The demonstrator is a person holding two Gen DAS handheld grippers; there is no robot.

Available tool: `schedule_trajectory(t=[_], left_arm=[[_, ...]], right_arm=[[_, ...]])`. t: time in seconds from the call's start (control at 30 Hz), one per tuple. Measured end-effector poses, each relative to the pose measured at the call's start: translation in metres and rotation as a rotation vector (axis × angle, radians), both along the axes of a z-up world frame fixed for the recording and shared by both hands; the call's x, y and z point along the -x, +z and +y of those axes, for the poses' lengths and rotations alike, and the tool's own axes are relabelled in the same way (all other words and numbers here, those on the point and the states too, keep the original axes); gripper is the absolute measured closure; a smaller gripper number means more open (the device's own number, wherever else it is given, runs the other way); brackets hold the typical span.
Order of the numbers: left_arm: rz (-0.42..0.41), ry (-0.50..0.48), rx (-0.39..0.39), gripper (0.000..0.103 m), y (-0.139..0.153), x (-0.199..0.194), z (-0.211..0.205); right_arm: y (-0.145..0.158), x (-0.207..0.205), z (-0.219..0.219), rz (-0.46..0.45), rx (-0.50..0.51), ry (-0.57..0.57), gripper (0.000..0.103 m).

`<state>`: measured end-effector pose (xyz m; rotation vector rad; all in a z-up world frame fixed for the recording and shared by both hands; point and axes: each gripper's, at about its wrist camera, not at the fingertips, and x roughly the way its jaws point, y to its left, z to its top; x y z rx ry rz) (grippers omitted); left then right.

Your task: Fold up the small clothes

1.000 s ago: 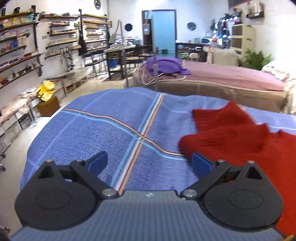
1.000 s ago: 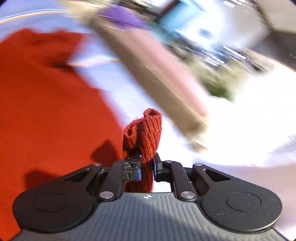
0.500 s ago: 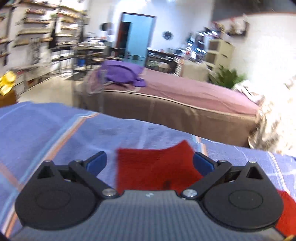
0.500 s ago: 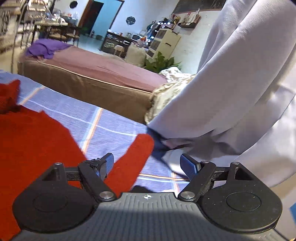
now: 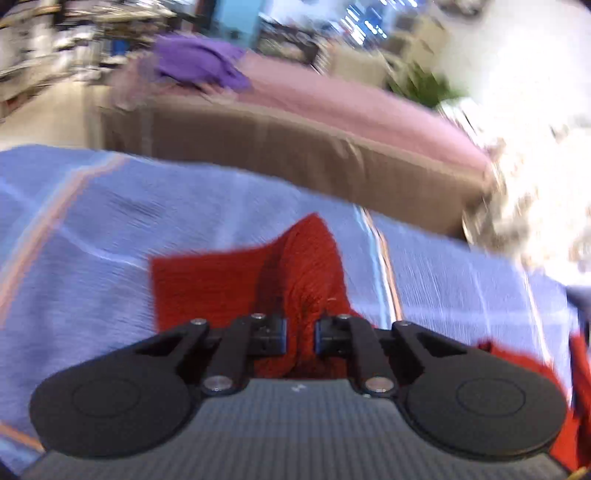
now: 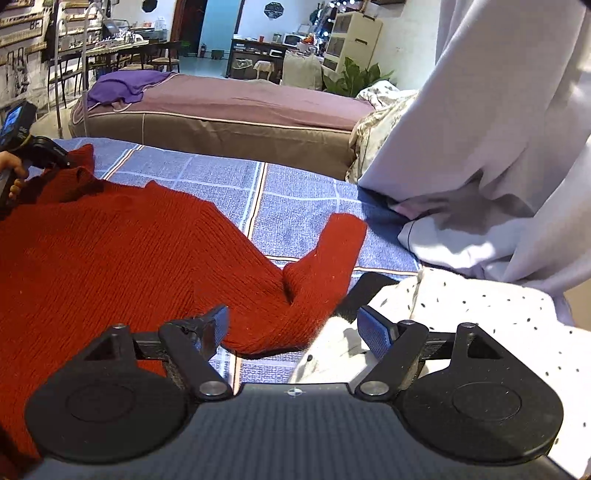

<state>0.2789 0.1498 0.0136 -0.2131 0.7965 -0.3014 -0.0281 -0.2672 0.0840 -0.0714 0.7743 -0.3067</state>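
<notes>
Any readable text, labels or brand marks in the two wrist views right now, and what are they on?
None can be read.
Wall signs at the far left of the right wrist view: lettering too small and blurred to make out.
Small screen on the left gripper's handle: lit, but nothing legible.
Red sweater and blue plaid sheet: no tag or print visible.
Left wrist view: too blurred throughout.

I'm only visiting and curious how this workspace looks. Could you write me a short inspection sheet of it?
Surface: blue checked bedspread, mostly bare.
Job's things: red sweater spread flat, one sleeve stretched outward.
Clutter: white dotted cloth and pale sheet at the bed's edge.
Grippers: left gripper has just closed, pinching a sweater fold; right gripper open over the sleeve, holding nothing.
Cables: nothing seen.
Surroundings: second bed with purple cloth, plant, shelves.
</notes>
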Motion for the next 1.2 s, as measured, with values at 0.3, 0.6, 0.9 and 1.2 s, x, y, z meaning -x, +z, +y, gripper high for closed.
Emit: schedule_trajectory(t=[0.3,0.6,0.9,1.2], left_arm=[[-0.193,0.673,0.068,0.091,0.124,0.121,0.197],[-0.139,0.86,-0.058,0.002,0.122,0.146,0.261],[-0.106,0.354,-0.186,0.001,0.101,0.17,0.129],[0.075,0.14,-0.189,0.001,0.008,0.289,0.094]], right_arm=[[-0.017,0.001,0.009,-0.02,-0.101,0.026,0.0],[-0.025,0.004,0.035,-0.029,-0.13,0.098,0.0],[-0.03,0.035,0.045,-0.055,-0.076,0.196,0.0],[-0.058,0.105,0.073,-0.023,0.086,0.413,0.0]])
